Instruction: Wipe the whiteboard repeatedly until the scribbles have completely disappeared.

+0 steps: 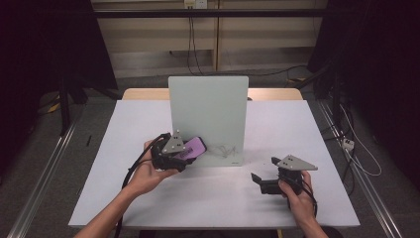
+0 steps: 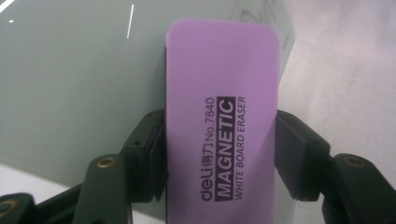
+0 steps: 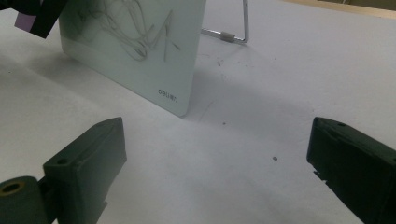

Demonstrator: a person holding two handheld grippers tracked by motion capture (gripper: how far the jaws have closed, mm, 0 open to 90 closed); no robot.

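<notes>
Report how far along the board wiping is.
Done: the left gripper is shut on the purple eraser. In hand: the eraser is up against the glass board, left of the scribbles. Left: the scribbles are unwiped. The right gripper is open on the table.

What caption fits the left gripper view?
Left tongs clamp a purple whiteboard eraser in front of the pale glass board.

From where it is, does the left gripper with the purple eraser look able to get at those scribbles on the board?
Probably yes. The left gripper holds the eraser right at the board, and the scribbles lie just beside it with nothing between.
</notes>
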